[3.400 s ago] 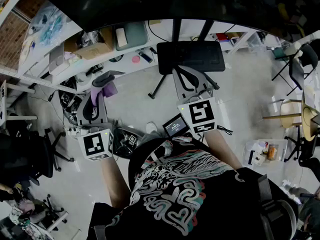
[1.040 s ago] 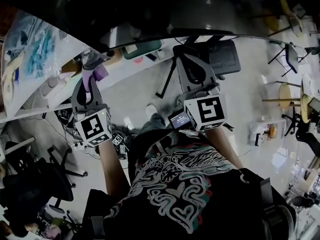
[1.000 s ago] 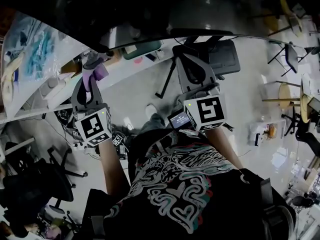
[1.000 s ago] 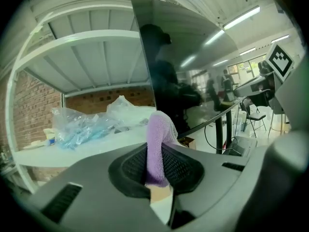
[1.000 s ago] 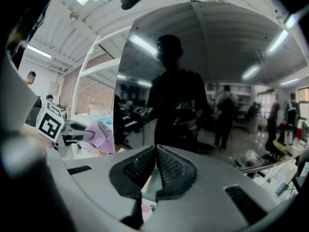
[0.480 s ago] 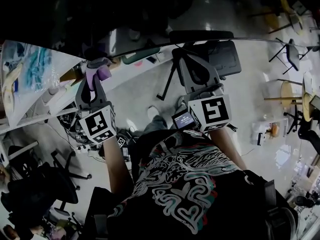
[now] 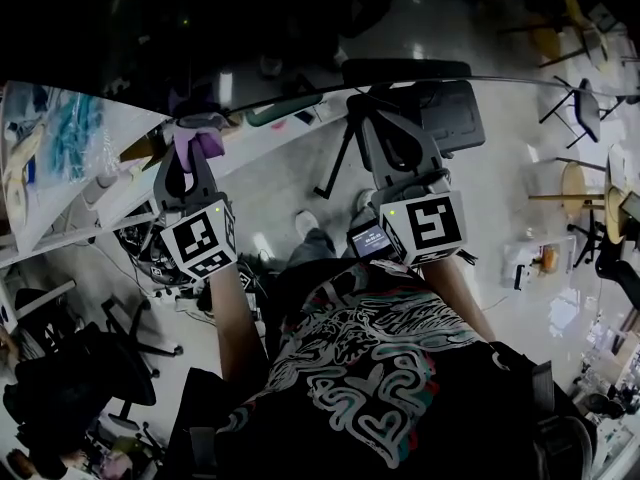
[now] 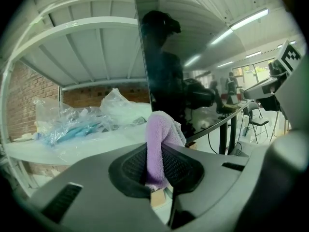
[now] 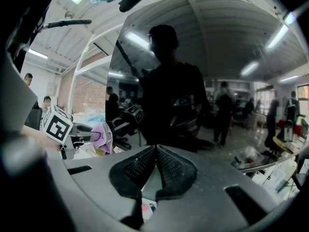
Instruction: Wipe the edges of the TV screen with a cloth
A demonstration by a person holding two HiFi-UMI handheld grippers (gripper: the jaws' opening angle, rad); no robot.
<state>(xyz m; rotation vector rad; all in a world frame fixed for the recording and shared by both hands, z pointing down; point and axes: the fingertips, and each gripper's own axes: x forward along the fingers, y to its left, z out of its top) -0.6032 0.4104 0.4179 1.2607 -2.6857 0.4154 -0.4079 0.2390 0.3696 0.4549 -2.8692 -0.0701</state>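
Note:
The dark TV screen (image 7: 300, 18) fills the top of the head view. My left gripper (image 7: 190, 136) is raised at its lower left part, shut on a purple cloth (image 7: 197, 148). In the left gripper view the cloth (image 8: 164, 129) stands up between the jaws, right beside the screen's (image 8: 193, 57) left edge. My right gripper (image 7: 372, 108) is held up near the screen's lower middle, jaws shut on nothing. In the right gripper view the jaws meet in front of the reflecting screen (image 9: 193, 81), and the cloth (image 9: 104, 137) shows at the left.
A white shelf with clear plastic bags (image 7: 60, 138) runs along the left of the screen, also in the left gripper view (image 8: 82, 122). Below are black office chairs (image 7: 60, 368), a black chair seat (image 7: 450, 108) and a round stool (image 7: 575, 188).
Both grippers have gone up and forward toward the screen. The left one, still holding the cloth, has moved slightly right and closer to the screen's edge.

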